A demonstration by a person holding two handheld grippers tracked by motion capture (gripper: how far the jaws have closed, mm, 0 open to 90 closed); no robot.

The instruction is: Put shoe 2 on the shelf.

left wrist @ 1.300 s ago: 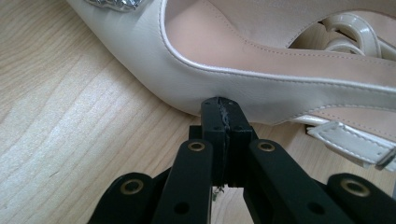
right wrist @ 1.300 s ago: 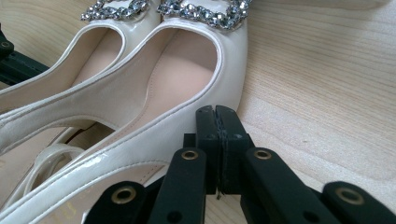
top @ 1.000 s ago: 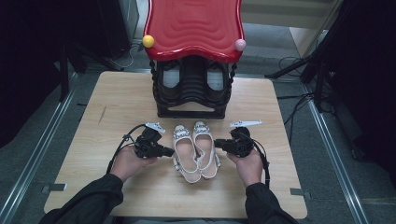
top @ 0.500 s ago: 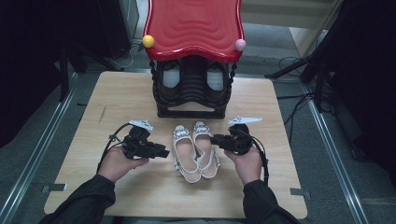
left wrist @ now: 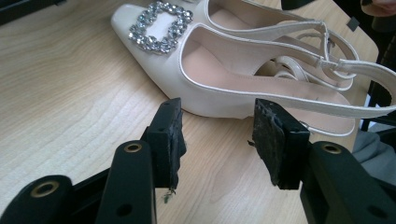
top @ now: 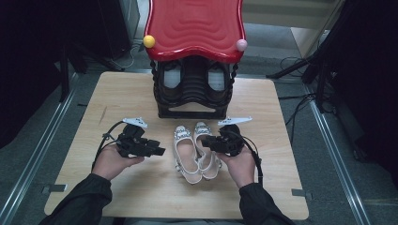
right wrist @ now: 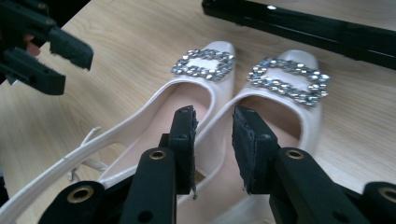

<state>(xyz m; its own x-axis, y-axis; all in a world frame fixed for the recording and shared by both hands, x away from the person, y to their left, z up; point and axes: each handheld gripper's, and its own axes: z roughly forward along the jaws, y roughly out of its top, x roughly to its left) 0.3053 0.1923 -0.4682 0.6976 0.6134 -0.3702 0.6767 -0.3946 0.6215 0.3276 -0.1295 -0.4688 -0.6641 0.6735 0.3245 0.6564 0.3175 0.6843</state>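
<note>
A pair of cream slingback shoes with rhinestone buckles lies side by side on the wooden table [top: 117, 93], toes toward the rack: the left shoe [top: 184, 152] [left wrist: 219, 79] and the right shoe [top: 207, 149] [right wrist: 285, 93]. My left gripper [top: 160, 151] [left wrist: 219, 119] is held just left of the pair. Its jaws have just been opening and stand open with nothing between them. My right gripper [top: 206, 141] [right wrist: 215, 119] hovers over the shoes' adjoining rims. Its jaws have also just been opening, and their pads press on nothing.
A black shoe rack [top: 193, 89] with a red wavy top [top: 195, 26] stands at the table's far middle, a shoe stored in each side. Its black base bar [right wrist: 303, 23] runs just beyond the toes. Bare table lies left, right and in front of the pair.
Both grippers were pressed against the pair's outer sides. The left one has drawn away to the left and opened. The right one has lifted slightly and opened. The shoes stay on the table.
</note>
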